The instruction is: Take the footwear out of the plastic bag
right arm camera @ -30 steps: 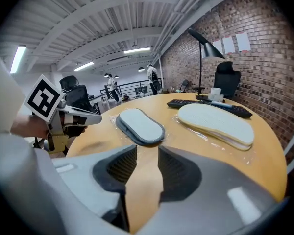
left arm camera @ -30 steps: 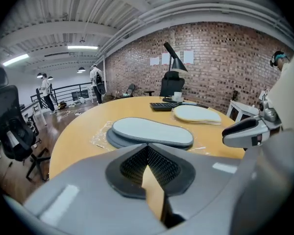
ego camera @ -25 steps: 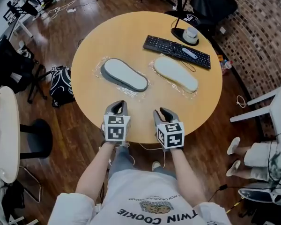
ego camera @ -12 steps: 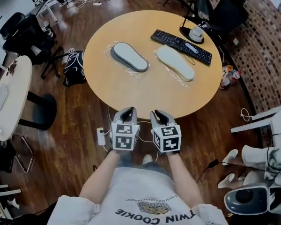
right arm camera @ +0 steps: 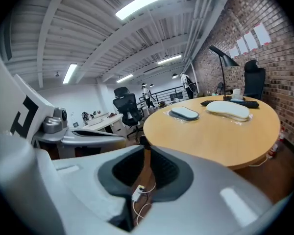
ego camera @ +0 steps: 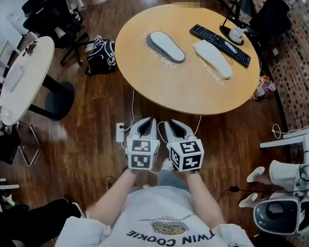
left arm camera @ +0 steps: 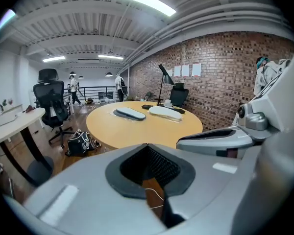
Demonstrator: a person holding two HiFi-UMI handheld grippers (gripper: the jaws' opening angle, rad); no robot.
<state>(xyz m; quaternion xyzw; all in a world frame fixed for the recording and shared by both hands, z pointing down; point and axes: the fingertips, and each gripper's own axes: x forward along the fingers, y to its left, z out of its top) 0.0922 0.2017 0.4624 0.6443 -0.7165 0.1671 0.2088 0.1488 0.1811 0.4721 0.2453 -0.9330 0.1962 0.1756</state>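
Two slippers lie on the round wooden table point(ego camera: 159, 81), each in a clear plastic bag: a grey slipper point(ego camera: 166, 46) and a paler slipper point(ego camera: 213, 59). Both also show far ahead in the left gripper view, grey slipper point(left arm camera: 130, 113) and pale slipper point(left arm camera: 165, 112), and in the right gripper view, grey slipper point(right arm camera: 184, 112) and pale slipper point(right arm camera: 228, 109). My left gripper point(ego camera: 150, 120) and right gripper point(ego camera: 170, 123) hang side by side over the floor, well short of the table. The left gripper point(left arm camera: 147, 147) is shut and empty. The right gripper point(right arm camera: 145, 150) is closing, a thin slit left, nothing between its jaws.
A black keyboard point(ego camera: 220, 37) and a lamp base with a cup point(ego camera: 236, 34) sit at the table's far side. On the floor are a black bag point(ego camera: 103, 55) and a power strip point(ego camera: 120, 133). An office chair point(ego camera: 54, 17), a white table point(ego camera: 20, 81) and a seated person's legs point(ego camera: 293, 174) surround the spot.
The view has backed away from the round table. Both grippers have gone from above its near edge to over the floor. The right gripper's jaws have narrowed.
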